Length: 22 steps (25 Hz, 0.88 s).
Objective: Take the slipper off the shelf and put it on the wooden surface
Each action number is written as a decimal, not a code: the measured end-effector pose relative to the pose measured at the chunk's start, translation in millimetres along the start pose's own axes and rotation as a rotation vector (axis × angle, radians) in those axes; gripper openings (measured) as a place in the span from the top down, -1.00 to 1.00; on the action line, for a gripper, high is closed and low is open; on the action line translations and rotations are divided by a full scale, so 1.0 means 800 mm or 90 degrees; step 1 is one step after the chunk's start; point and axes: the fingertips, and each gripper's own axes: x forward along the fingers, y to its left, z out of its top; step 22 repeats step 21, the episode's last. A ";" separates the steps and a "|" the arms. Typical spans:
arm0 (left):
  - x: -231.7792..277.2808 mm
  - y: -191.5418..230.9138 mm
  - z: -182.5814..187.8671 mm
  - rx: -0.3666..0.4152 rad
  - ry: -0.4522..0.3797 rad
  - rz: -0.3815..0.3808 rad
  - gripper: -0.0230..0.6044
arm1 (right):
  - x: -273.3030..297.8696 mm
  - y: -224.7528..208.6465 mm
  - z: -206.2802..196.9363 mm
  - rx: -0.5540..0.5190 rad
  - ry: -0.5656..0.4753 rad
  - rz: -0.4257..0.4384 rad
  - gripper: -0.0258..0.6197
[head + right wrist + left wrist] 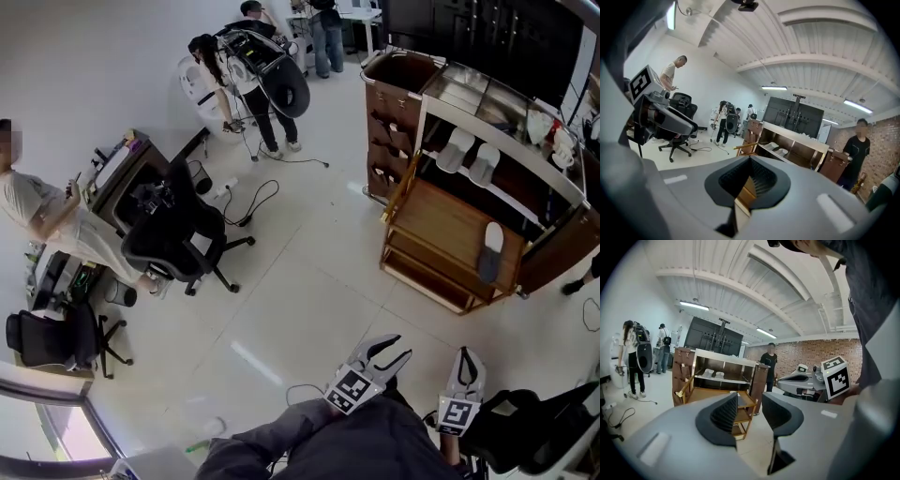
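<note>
A wooden shelf unit [409,169] stands at the right in the head view. Two white slippers [457,150] [484,163] lie side by side on its upper shelf, small in the left gripper view [708,373] and the right gripper view [771,146]. A third slipper [491,251], white and grey, lies on the wooden surface [441,225] below. Both grippers hang low near my body, well short of the shelf. My left gripper [396,349] [749,411] is open with nothing between its jaws. To its right, the right gripper [469,356] [751,180] is shut and holds nothing.
A black office chair [178,239] and a desk [122,173] stand at the left, with cables [248,202] on the floor. People stand at the far end and at the left. Another person [768,364] stands beside the shelf. A black chair [534,427] is by my right side.
</note>
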 end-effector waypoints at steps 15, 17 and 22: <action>-0.048 0.006 -0.025 -0.022 0.018 -0.055 0.36 | -0.029 0.119 0.030 -0.017 0.009 0.048 0.92; -0.052 0.010 -0.026 -0.028 0.015 -0.053 0.36 | -0.030 0.120 0.025 -0.012 0.016 0.042 0.92; -0.064 0.023 -0.028 -0.030 0.011 -0.042 0.36 | -0.028 0.120 0.017 -0.009 0.018 0.030 0.92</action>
